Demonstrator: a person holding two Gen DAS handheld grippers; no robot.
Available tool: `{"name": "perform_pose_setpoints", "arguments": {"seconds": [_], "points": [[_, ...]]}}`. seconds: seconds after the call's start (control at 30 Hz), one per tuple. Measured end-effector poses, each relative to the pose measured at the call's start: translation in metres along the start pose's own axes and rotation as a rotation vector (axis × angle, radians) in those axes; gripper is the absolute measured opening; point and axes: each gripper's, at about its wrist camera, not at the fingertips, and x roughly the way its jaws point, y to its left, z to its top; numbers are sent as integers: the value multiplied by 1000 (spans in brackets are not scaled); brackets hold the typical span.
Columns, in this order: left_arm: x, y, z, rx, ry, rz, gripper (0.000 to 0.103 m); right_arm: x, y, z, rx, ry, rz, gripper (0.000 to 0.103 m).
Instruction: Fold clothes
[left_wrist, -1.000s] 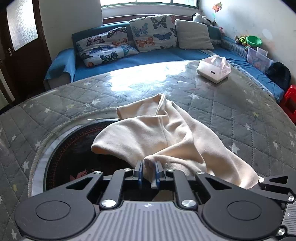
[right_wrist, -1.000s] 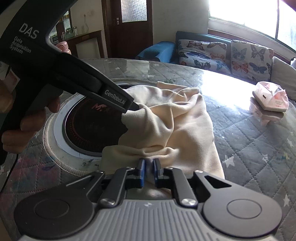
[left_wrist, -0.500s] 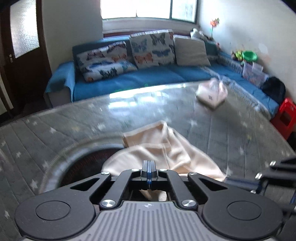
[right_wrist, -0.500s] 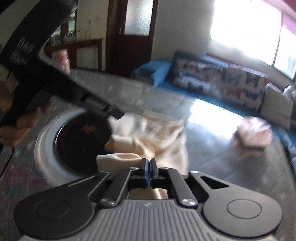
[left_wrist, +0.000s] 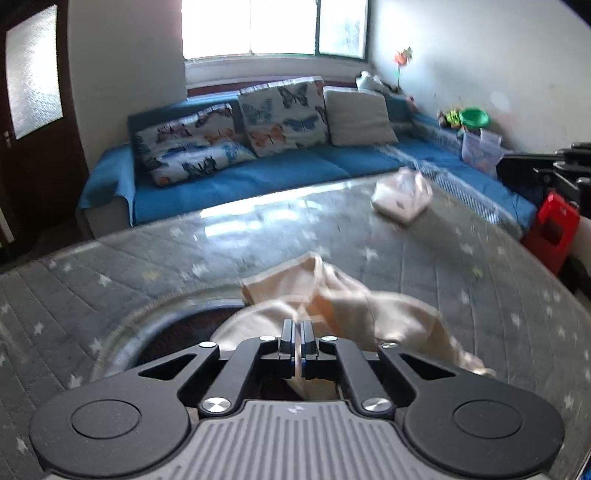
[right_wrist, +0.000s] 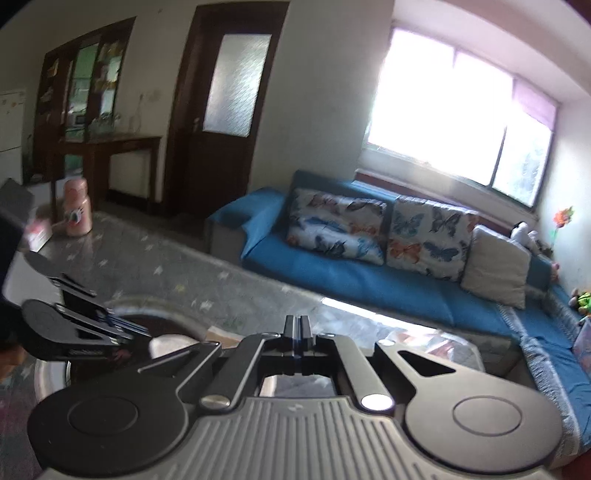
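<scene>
A cream garment (left_wrist: 354, 306) hangs in a bunch over the grey star-quilted table (left_wrist: 110, 266). My left gripper (left_wrist: 297, 332) is shut on a fold of the garment, which drops below the fingers. My right gripper (right_wrist: 297, 325) is shut and lifted high, tilted toward the room; only a sliver of cream cloth (right_wrist: 221, 338) shows beside it, and what it pinches is hidden. The left gripper (right_wrist: 110, 328) shows at the left of the right wrist view.
A round dark hotplate (left_wrist: 177, 332) with a metal rim is set in the table. A white tissue pack (left_wrist: 400, 199) lies far right. A pink bottle (right_wrist: 77, 210) stands at the far table edge. A blue sofa (left_wrist: 295, 170) with cushions lies beyond.
Both grippers closed on the garment's near edge and rose, lifting it off the table. The right gripper tilted up, so the cloth left its view.
</scene>
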Motion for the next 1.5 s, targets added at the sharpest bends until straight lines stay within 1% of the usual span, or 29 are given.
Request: {"name": "perform_pose_setpoints", "arguments": {"seconds": [0.1, 0.13, 0.17, 0.2, 0.23, 0.3, 0.33, 0.37, 0.4, 0.43, 0.5, 0.53, 0.57, 0.6, 0.63, 0.67, 0.7, 0.73, 0.77, 0.87, 0.93, 1.0, 1.03, 1.07, 1.17, 1.23, 1.3, 1.5], "points": [[11, -8, -14, 31, 43, -4, 8, 12, 13, -15, -21, 65, 75, 6], [13, -9, -18, 40, 51, -2, 11, 18, 20, -22, -30, 89, 96, 9], [16, -9, -22, 46, 60, -5, 13, 24, 27, -29, -39, 113, 117, 15], [18, -9, -25, 52, 69, -5, 13, 30, 34, -36, -48, 137, 138, 18], [20, -8, -28, 58, 77, -5, 13, 36, 38, -39, -61, 147, 135, 20], [23, -5, -31, 59, 88, 0, 14, 48, 45, -47, -89, 168, 130, 32], [24, -3, -32, 58, 93, 1, 14, 53, 49, -51, -103, 178, 127, 46], [26, -2, -33, 57, 98, 1, 14, 59, 52, -54, -117, 189, 124, 57], [29, -1, -34, 59, 103, -1, 14, 65, 56, -58, -131, 199, 122, 57], [31, 0, -34, 62, 107, 0, 17, 70, 59, -62, -144, 210, 119, 57], [35, -3, -34, 71, 104, -12, 19, 82, 66, -69, -172, 231, 113, 53], [37, -5, -34, 77, 101, -21, 22, 88, 70, -73, -186, 241, 111, 34], [39, -7, -33, 84, 98, -31, 27, 93, 73, -77, -200, 251, 108, 20], [41, -10, -33, 89, 90, -37, 30, 88, 68, -75, -185, 244, 107, 18], [43, -12, -31, 93, 83, -40, 33, 83, 62, -72, -170, 236, 105, 13], [44, -14, -30, 97, 77, -40, 35, 78, 56, -70, -155, 228, 104, 10], [45, -15, -28, 101, 71, -41, 38, 73, 50, -67, -140, 221, 103, 9], [47, -18, -26, 109, 64, -41, 43, 67, 45, -65, -125, 213, 102, 8], [48, -20, -25, 122, 59, -42, 44, 62, 39, -63, -111, 205, 100, 8], [53, -26, -22, 154, 52, -51, 45, 46, 22, -55, -66, 182, 96, 8], [58, -27, -22, 168, 57, -62, 43, 36, 10, -50, -37, 167, 94, 8], [63, -29, -22, 182, 63, -73, 27, 26, -1, -46, -7, 152, 91, 8], [65, -30, -23, 189, 66, -79, 16, 20, -7, -43, 8, 144, 90, 8], [65, -29, -22, 178, 59, -92, 11, 15, -17, -39, 37, 141, 101, 7], [59, -27, -18, 151, 26, -124, 7, 10, -35, -32, 92, 136, 129, 7], [52, -25, -11, 140, -7, -122, 6, 6, -45, -27, 126, 123, 138, 7], [44, -21, -1, 124, -41, -121, 6, 4, -52, -22, 136, 110, 123, 7], [9, 9, 55, 12, -140, -84, 5, 4, -80, 12, 193, 47, 151, 7]]}}
